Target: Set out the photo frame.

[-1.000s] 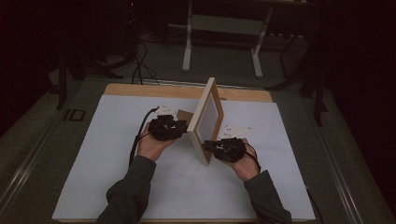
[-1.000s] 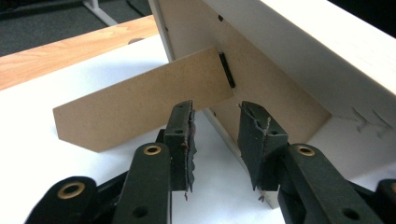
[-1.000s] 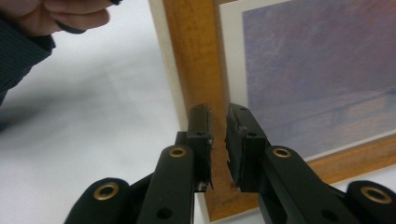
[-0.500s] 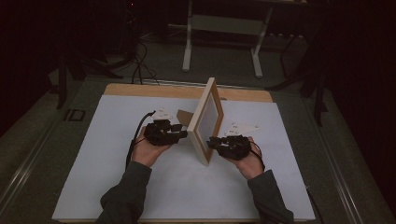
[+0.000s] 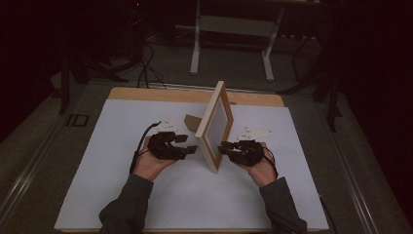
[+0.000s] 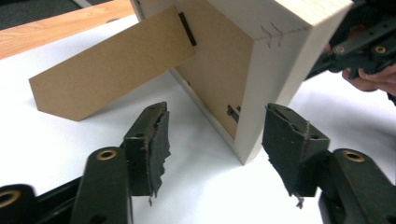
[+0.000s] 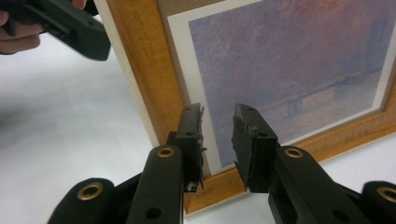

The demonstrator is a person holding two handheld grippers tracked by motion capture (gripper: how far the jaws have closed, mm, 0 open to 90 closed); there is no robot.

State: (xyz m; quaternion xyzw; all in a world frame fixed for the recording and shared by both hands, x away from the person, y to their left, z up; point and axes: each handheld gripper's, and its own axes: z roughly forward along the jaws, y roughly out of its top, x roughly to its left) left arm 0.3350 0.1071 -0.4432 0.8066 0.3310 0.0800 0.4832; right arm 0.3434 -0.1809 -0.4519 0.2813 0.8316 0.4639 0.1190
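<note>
A light wooden picture frame (image 5: 216, 124) stands upright on the white sheet, propped by its cardboard easel leg (image 5: 191, 121). My left gripper (image 5: 190, 144) is at the frame's back, near its front lower corner. Its jaws have just been opening and stand wide, with the frame's edge (image 6: 275, 51) just ahead of the gap and neither pad on it. The easel leg (image 6: 112, 70) slants off to the left. My right gripper (image 5: 222, 147) faces the picture side (image 7: 289, 60). Its jaws (image 7: 217, 112) have been opening slightly and stand a narrow gap apart with nothing between them.
The white sheet (image 5: 97, 170) covers a wooden table whose bare strip (image 5: 146, 94) runs along the far edge. Behind it on the dark floor are a white metal stand (image 5: 197, 44) and cables (image 5: 146, 63).
My left gripper's jaws have spread apart, and the left hand has drifted slightly toward the near edge. The frame and the right hand have stayed where they were.
</note>
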